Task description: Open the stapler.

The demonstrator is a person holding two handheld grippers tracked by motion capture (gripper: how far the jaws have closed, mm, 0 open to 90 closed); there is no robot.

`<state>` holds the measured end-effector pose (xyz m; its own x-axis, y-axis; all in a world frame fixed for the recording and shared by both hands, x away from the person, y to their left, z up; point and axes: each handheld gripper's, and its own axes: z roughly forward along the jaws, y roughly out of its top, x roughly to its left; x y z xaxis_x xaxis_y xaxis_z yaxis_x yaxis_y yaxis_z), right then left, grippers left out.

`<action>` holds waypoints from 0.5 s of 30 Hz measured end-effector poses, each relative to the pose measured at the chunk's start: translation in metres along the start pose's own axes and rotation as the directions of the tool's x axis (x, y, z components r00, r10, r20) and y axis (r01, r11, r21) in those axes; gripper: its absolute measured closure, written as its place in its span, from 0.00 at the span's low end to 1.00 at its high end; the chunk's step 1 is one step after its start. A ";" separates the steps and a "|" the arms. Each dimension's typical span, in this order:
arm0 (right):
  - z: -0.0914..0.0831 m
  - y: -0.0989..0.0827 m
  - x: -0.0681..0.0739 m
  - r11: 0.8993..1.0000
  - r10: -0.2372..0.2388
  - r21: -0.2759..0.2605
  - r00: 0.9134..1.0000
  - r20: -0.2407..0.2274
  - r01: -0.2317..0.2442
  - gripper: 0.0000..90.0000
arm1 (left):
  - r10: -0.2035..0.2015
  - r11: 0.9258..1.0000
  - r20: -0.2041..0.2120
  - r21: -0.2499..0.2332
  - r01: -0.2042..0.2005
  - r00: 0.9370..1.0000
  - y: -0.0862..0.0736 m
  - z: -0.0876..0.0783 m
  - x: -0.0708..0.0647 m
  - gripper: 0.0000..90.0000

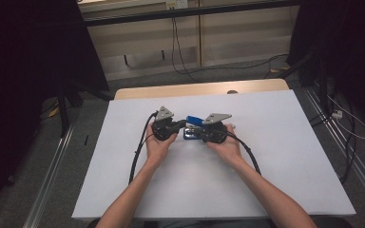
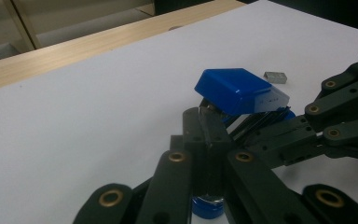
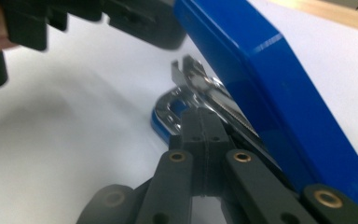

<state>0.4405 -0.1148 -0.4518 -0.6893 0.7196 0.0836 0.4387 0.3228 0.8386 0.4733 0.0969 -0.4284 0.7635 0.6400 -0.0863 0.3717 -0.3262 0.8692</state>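
Fingers of both the left gripper [image 2: 204,140] and right gripper [image 3: 205,135] are clamped on the blue plastic stapler [image 2: 239,91]; hold its base steady while the lid stays raised.

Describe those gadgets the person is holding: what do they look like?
Both the left gripper and right gripper are black, with linked bars joined by brass-coloured pins. Each carries a grey three-cornered plate on top and trails a black cable. The forearms are bare, with no sleeves.
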 end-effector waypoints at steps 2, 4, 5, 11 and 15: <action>-0.001 0.002 0.002 1.000 -0.009 -0.016 1.000 0.003 0.009 1.00 | 0.002 1.000 0.001 -0.004 -0.002 1.000 0.000 0.000 0.000 1.00; -0.003 0.004 0.003 0.999 -0.014 -0.032 1.000 0.008 0.014 1.00 | 0.004 1.000 0.002 -0.004 -0.004 1.000 0.001 0.000 0.000 1.00; -0.004 0.005 0.004 0.999 -0.021 -0.045 1.000 0.020 0.022 1.00 | 0.007 1.000 0.002 -0.005 -0.007 1.000 0.001 0.000 0.000 1.00; -0.001 0.010 0.009 0.996 -0.028 -0.084 0.999 0.039 0.032 1.00 | 0.003 1.000 0.003 -0.012 -0.003 1.000 0.003 0.000 -0.001 1.00; 0.003 0.010 0.013 0.996 -0.029 -0.085 0.998 0.056 0.034 1.00 | 0.002 1.000 0.006 -0.016 -0.002 1.000 0.004 0.000 -0.001 1.00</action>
<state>0.4378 -0.0999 -0.4436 -0.6687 0.7429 0.0290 0.3644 0.2935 0.8838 0.4742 0.0953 -0.4252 0.7674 0.6352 -0.0873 0.3615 -0.3162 0.8771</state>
